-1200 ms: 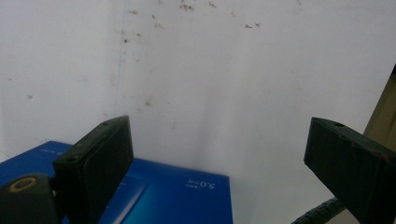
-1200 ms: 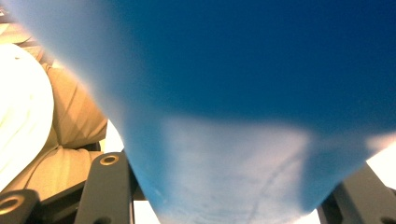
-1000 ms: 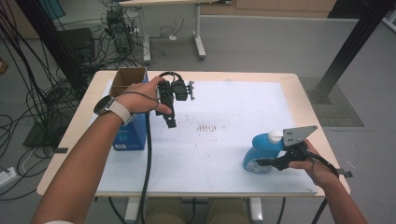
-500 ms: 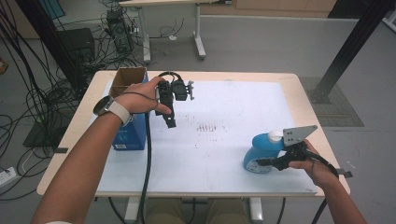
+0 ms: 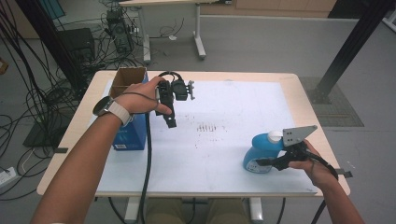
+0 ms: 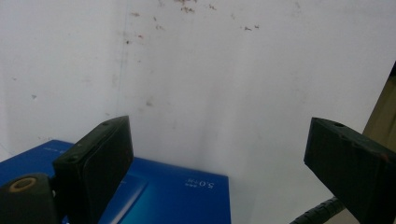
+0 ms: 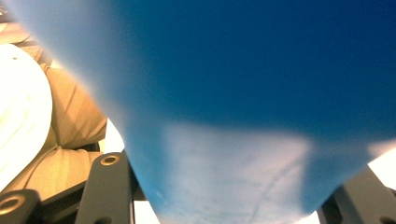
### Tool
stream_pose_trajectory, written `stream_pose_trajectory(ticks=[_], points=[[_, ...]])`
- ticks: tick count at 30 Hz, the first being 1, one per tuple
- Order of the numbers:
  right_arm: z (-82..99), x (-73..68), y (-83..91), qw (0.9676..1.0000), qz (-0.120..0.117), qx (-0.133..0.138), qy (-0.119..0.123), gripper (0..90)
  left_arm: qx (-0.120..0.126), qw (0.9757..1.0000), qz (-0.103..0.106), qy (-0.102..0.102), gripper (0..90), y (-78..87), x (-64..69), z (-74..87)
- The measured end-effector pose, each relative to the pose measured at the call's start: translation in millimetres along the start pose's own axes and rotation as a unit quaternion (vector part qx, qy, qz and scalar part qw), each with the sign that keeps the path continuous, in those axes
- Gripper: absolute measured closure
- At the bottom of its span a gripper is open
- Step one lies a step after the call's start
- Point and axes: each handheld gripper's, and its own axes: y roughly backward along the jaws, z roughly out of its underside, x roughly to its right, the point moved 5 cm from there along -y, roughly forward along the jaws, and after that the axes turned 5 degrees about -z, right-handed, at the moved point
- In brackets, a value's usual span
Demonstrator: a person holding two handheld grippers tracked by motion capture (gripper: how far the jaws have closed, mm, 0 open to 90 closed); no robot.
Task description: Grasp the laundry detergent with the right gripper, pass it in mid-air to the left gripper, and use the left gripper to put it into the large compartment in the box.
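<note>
right gripper (image 5: 273, 162) clamps the upright blue bottle (image 5: 259, 151), white cap (image 5: 275, 136) pointing up.

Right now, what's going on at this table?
A person holds a gripper in each hand. The right gripper is clamped on a blue bottle with a white cap, near the table's right front. The left gripper hangs open over the white tabletop, holding nothing, beside a blue box with a cardboard box behind it.

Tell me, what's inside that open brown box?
The cardboard box stands open behind the blue box. Its inner walls show; the bottom is hidden, so any contents can't be told.
</note>
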Motion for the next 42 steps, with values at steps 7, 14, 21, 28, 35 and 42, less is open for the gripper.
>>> stream_pose_trajectory(ticks=[7,14,21,28,35,42], points=[[0.0,-0.5,0.8,0.9999,0.0,0.007,-0.01,43.2,0.001,1.0,-0.005,-0.006,8.7,5.4,3.0,-1.4],[-7.2,-2.9,4.2,0.9998,-0.006,0.013,-0.017,43.2,0.001,0.9999,-0.01,-0.008,8.6,13.0,6.7,-1.5],[-29.6,-8.4,7.3,0.9994,-0.023,0.005,-0.025,43.1,0.002,0.9999,-0.007,-0.009,8.3,25.3,11.4,-4.6],[-58.1,-11.6,6.9,0.9993,-0.032,-0.001,-0.021,43.1,-0.003,0.9999,-0.006,-0.013,8.3,43.5,17.0,-8.0],[-84.9,-11.4,4.1,0.9993,-0.033,-0.012,-0.014,43.2,-0.005,0.9996,-0.019,-0.019,8.6,65.5,21.1,-10.8],[-110.9,-10.0,-2.6,0.999,-0.037,-0.023,-0.006,43.2,-0.013,0.9994,-0.024,-0.022,8.7,82.8,23.6,-14.0]])
